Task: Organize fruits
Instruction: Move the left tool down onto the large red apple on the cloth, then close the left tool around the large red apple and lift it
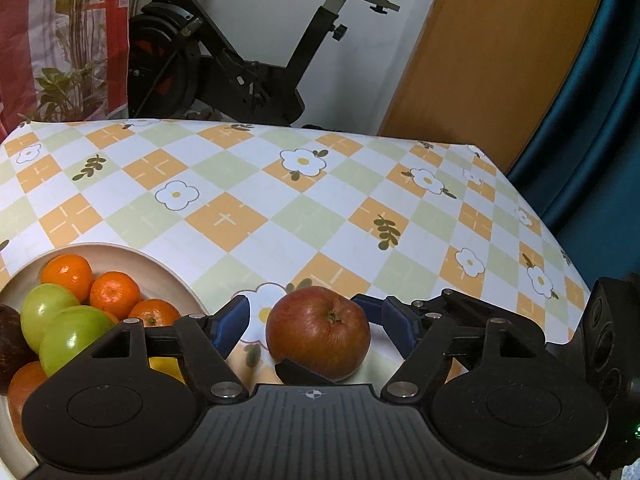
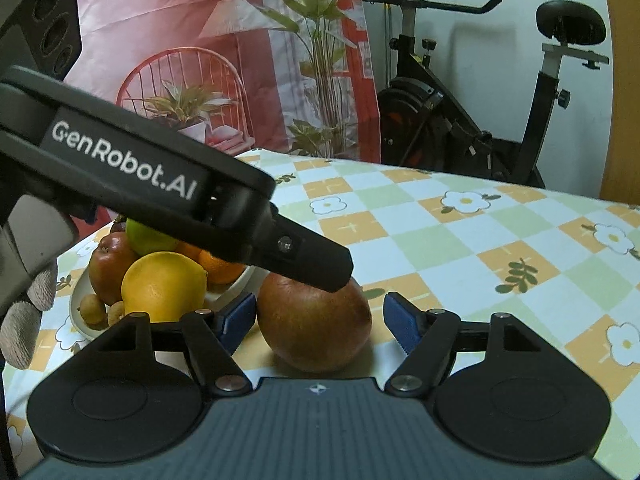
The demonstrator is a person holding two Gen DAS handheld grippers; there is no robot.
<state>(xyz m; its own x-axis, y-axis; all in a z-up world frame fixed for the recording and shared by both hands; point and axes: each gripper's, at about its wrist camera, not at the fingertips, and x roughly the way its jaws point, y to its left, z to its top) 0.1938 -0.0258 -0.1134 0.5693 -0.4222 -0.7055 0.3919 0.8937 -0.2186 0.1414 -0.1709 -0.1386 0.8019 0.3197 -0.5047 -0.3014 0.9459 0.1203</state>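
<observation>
Black exercise bike (image 1: 240,60) against white wall (image 1: 272,8). Wooden door (image 1: 500,48) right, teal curtain (image 1: 592,128) beyond. Printed red backdrop (image 2: 224,40) left.

The bowl (image 1: 160,268) left of the left claw (image 1: 316,320) is partly hidden; its fruits are cut off.

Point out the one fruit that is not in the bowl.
The large red apple: it sits alone on the tablecloth beside the bowl, where the rest are piled.

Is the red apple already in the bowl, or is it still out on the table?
Out. The red apple sits on the checked tablecloth, beside the bowl, which holds the oranges and green apples.
</observation>
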